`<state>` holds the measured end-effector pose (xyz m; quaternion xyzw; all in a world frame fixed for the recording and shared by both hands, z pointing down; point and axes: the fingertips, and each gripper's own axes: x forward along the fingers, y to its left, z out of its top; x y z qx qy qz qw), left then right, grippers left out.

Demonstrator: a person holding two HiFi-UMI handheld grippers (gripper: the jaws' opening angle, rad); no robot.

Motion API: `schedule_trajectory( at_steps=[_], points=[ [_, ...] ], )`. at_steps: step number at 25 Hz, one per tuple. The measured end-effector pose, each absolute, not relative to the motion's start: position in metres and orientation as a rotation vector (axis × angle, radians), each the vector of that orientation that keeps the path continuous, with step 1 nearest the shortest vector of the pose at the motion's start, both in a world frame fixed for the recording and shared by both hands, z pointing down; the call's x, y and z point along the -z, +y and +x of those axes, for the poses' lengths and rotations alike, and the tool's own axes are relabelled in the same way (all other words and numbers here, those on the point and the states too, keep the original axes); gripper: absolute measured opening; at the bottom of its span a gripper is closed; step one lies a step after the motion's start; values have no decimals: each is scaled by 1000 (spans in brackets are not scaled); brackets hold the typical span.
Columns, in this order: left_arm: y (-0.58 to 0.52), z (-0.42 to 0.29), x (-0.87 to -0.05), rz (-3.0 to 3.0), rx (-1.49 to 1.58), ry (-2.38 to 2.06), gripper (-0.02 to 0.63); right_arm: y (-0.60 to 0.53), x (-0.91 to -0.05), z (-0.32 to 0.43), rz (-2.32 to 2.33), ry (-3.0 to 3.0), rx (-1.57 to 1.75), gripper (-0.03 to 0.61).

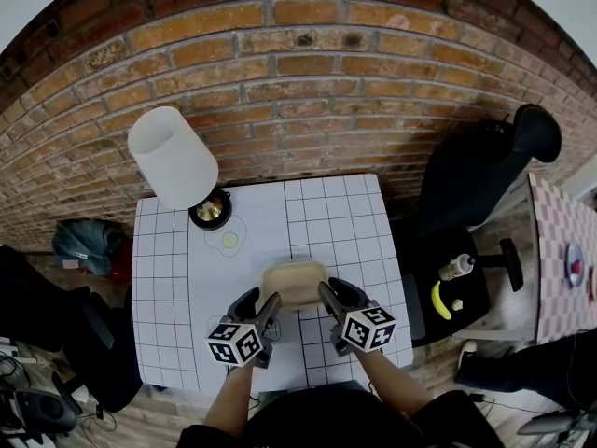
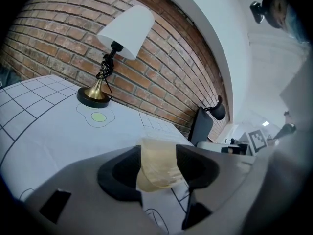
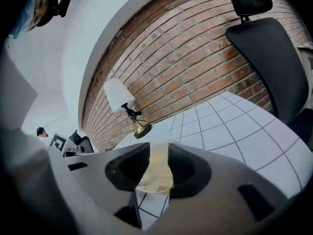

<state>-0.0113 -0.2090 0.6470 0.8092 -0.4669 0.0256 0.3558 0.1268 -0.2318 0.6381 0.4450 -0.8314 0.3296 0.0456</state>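
A translucent beige plastic tub (image 1: 294,284) is held above the white gridded table (image 1: 168,250) between both grippers. My left gripper (image 1: 269,304) is shut on the tub's left rim, and its own view shows the tub wall (image 2: 157,164) pinched between the dark jaws. My right gripper (image 1: 326,295) is shut on the tub's right rim, the thin wall (image 3: 157,170) squeezed between its jaws. A small green disc (image 1: 229,241) inside a drawn outline lies on the table behind the tub.
A brass-based lamp (image 1: 207,209) with a white shade (image 1: 173,157) stands at the table's back left against the brick wall. A black office chair (image 1: 471,185) is at the right, with a bottle and a banana on a low black seat (image 1: 448,287).
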Motion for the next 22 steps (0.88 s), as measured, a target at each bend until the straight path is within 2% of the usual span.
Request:
schedule_trajectory(
  at_steps=[7,12,22],
  points=[
    [-215,-18,-625,2139,-6,-1216,216,-236,-615,129,1412,-2586,-942,56],
    [-218,-20,-606,2181,30,-1199,208,-237,-598,130,1466,-2609,-909,48],
    [-217,-28,-570,2277,88,-1177,124,-231,-561,133,1581,-2655,-829,35]
  ],
)
